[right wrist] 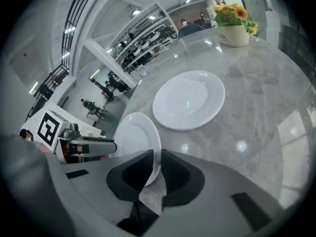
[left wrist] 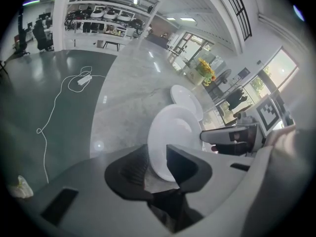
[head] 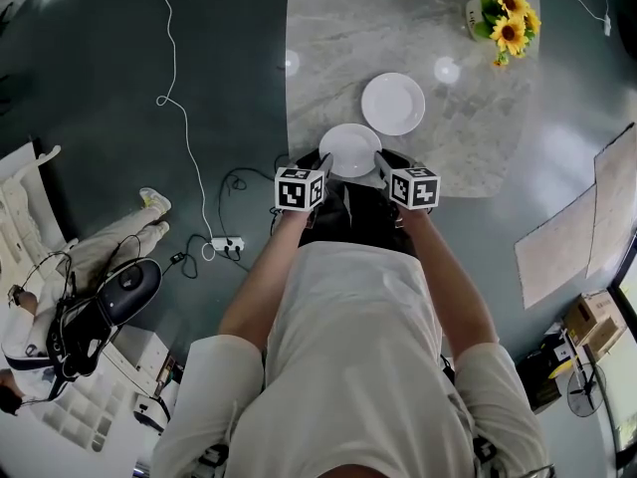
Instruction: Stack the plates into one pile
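Right now a person in a white shirt (head: 353,347) is standing at the near edge of a grey stone table (head: 338,28) and is holding a gripper in each hand. Both grippers are pointing forward and down at the same plate.

The left gripper (left wrist: 157,147) is reaching in from the left side. Its two jaws are pinching the left rim of the near plate (head: 349,147). The right gripper (right wrist: 157,150) is reaching in from the right side. Its jaws are squeezing almost together on the thin right rim of that plate. So one plate is being gripped on both sides.

The near plate is white and round. It is sitting right at the near edge of the table, close to the near left corner. I cannot tell if it is resting on the table or being held just above it.

The far plate (head: 393,104) is lying flat on the table just beside it, a little farther in and to the right. It is white too.

Far away, near the far right corner of the table, yellow flowers (head: 510,18) are standing in a small white pot (head: 476,13). On the dark floor (head: 90,68) to the left of the table, a white cable (head: 159,100) is lying in loops.
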The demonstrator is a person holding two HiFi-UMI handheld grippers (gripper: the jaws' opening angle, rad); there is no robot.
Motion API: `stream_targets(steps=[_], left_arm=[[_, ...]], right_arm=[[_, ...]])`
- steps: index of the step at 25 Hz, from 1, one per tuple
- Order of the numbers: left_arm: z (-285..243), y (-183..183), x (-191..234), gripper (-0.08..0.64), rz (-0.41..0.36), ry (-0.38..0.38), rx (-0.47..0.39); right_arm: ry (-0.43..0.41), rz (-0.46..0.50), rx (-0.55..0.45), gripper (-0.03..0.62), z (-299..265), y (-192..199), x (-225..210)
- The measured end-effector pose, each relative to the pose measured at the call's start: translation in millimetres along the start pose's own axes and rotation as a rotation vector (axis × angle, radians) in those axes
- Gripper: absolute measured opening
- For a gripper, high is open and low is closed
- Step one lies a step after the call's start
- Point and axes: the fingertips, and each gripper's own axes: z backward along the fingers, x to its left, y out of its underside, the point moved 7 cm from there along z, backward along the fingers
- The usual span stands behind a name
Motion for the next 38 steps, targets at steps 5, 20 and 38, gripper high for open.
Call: stream_targets(steps=[5,20,38], left_arm=[[7.7,-7.9,-5.2,0.118,-0.001,0.001,-0.018],[-4.3,-58.9,-36.4,0.109,-0.073,0.036,-0.027],[-52.9,-114.5,-75.2,0.062,-0.167,0.069,0.005]], right_arm=[[-0.004,0.001,-0.013,0.069,6.8,-4.1,2.6],[0.036,-0.073,-0.115,0.069,36.9,-34.6,-20.2],[0.092,-0.162,-0.188,0.069,58.8,-66.9,-78.5]])
